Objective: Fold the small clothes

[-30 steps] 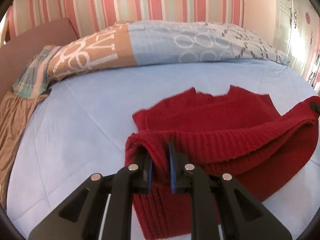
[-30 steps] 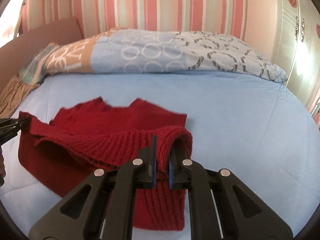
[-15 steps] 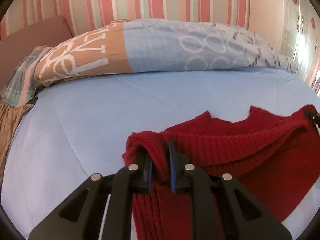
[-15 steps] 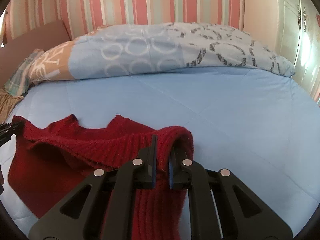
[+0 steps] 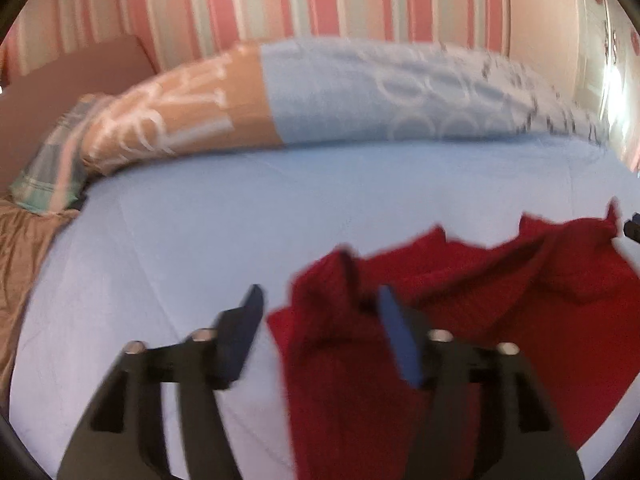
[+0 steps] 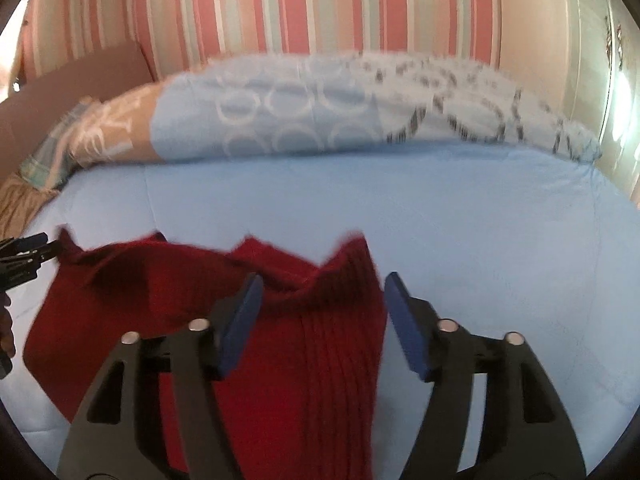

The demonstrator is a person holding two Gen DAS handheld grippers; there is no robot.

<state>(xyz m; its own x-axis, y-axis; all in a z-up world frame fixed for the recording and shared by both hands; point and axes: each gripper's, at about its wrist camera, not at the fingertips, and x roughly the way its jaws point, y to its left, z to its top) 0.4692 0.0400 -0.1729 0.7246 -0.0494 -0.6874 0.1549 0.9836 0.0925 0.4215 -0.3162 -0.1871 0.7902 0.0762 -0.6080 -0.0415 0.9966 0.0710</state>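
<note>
A red knitted sweater (image 5: 500, 300) lies folded over itself on the light blue bed sheet (image 5: 200, 240). My left gripper (image 5: 320, 300) is open, its fingers either side of the sweater's left hem corner, which stands up loose between them. In the right wrist view the sweater (image 6: 280, 340) lies under my right gripper (image 6: 320, 284), which is open over the right hem corner. The left gripper's tip (image 6: 28, 252) shows at the sweater's far left edge.
A rolled duvet (image 5: 360, 96), blue and tan with white patterns, lies across the head of the bed (image 6: 440, 220). A plaid cloth (image 5: 48, 168) and brown fabric (image 5: 20, 260) sit at the left. Striped wall behind; white wardrobe (image 6: 616, 80) at right.
Both grippers carried the sweater's hem forward over its body, then opened and let it go. The hem now rests near the neckline.
</note>
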